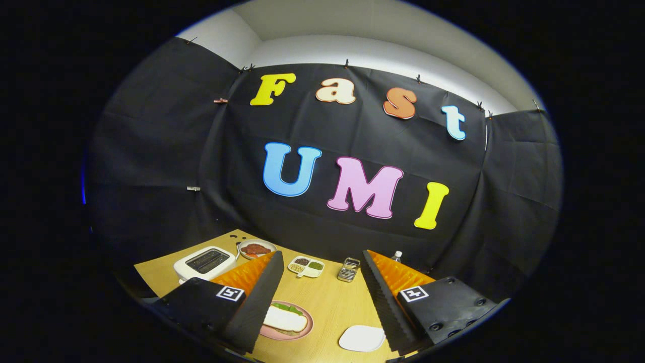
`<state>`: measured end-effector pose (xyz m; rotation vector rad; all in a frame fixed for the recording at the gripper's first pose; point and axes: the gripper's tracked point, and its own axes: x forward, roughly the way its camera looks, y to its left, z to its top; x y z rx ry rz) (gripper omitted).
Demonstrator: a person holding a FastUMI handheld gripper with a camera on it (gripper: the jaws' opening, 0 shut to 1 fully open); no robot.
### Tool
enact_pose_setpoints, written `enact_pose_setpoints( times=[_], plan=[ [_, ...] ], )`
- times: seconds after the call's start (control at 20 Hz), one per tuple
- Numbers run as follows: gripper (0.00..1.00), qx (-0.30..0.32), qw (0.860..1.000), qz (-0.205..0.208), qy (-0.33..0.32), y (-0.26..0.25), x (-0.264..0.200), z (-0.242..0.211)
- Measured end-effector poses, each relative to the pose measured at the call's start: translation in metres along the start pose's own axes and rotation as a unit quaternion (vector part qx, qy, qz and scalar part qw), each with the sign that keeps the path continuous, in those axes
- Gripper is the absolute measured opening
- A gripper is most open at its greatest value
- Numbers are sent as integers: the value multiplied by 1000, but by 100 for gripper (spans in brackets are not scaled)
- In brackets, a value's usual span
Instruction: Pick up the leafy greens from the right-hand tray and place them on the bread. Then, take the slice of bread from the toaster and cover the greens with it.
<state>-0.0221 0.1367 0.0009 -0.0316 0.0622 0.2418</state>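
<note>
Claw (pixel 322 297) is spread wide open over the desk (pixel 327 297), holding nothing, bread (pixel 285 319) with greens (pixel 287 307) at its 7 o'clock, toaster (pixel 205 262) at 10; toast looks light, stiff, crumbly, so I'd pinch its top edge gently.

Wooden table (pixel 332 302), light grain. At its far left stands a white toaster (pixel 205 262). Just beyond it sits a round plate (pixel 256 248) with red food. Mid-table rests a divided dish (pixel 306 266) of seasonings, a small metal rack (pixel 348 269) beside it. Nearer: pink plate (pixel 287 320) bearing bread and greens. An empty white dish (pixel 362 338) lies well apart from it.
</note>
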Motion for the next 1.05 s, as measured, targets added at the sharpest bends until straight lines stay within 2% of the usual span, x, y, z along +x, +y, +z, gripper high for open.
enact_pose_setpoints(
  times=[0.35, 1.05],
  plan=[
    [98, -6, 998, 64, 19, 50, -11, -17],
    [98, -2, 998, 56, 33, 51, -7, -28]
  ],
)
